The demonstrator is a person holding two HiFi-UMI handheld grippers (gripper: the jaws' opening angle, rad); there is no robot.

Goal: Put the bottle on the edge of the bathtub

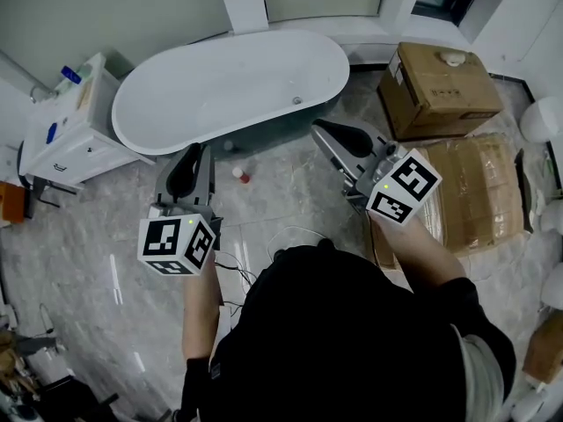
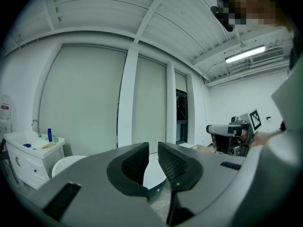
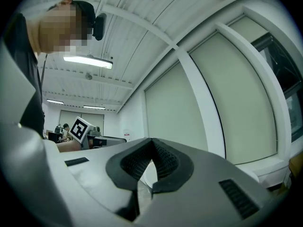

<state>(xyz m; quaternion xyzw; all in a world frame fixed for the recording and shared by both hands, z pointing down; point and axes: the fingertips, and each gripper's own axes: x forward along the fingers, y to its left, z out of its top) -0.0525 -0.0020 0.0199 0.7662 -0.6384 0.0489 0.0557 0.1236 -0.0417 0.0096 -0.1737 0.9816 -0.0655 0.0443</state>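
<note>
both grippers closed and empty, bottle down on the floor

your black top [image 1: 352,341] fills the bottom of the head view, and from it you hold both grippers out over the grey marble-look floor [image 1: 88,262]. your left gripper [image 1: 195,152] has its jaws drawn in to a thin slit. in the left gripper view nothing sits between its dark ribbed pads [image 2: 176,164]. your right gripper [image 1: 321,130] is closed as well. in the right gripper view its dark ribbed pads [image 3: 137,162] meet at the tips, with nothing caught in them.

the small white bottle with a red cap [image 1: 238,175] lies on the floor just in front of the white oval bathtub [image 1: 229,86]. it is between the two grippers and apart from both.

a brown cardboard box [image 1: 440,90] stands off the tub's right end, with flattened brown cardboard [image 1: 479,196] on the floor nearer you. a white vanity cabinet [image 1: 62,143] stands by the tub's left end, with a small blue bottle [image 1: 70,75] on top. thin white cables [image 1: 295,234] loop on the floor close to you.
</note>
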